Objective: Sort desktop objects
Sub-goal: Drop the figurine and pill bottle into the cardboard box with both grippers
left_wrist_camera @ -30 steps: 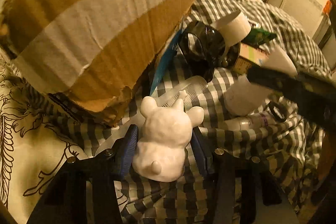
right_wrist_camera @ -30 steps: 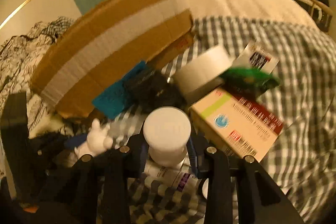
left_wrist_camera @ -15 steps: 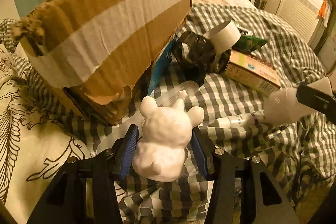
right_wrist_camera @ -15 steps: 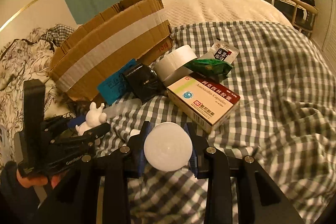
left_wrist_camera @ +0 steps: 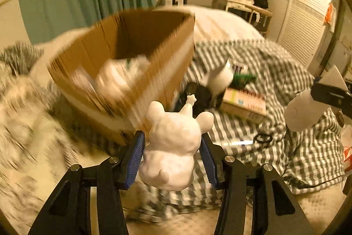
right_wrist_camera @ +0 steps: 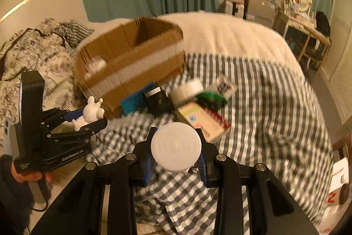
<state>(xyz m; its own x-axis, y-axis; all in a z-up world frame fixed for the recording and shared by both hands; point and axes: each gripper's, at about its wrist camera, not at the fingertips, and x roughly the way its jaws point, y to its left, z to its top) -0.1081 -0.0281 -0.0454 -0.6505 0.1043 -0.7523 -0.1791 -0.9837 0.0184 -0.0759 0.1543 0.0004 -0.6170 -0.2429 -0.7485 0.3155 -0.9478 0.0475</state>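
Inside cardboard box [left_wrist_camera: 132, 54], blurred white items, left tongs [left_wrist_camera: 171, 155] pinching white figurine [left_wrist_camera: 171, 147], right tongs [right_wrist_camera: 176, 160] pinching white bottle [right_wrist_camera: 176, 147]

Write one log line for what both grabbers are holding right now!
left gripper: shut on white bear figurine | right gripper: shut on white round-capped bottle | both above checkered blanket | cardboard box: open

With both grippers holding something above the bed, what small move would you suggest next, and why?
Probably carry the left gripper forward over the open cardboard box. It is shut on the white bear figurine, held clear of the checked blanket, and the box's open top lies just ahead. The right gripper with its white bottle could follow.
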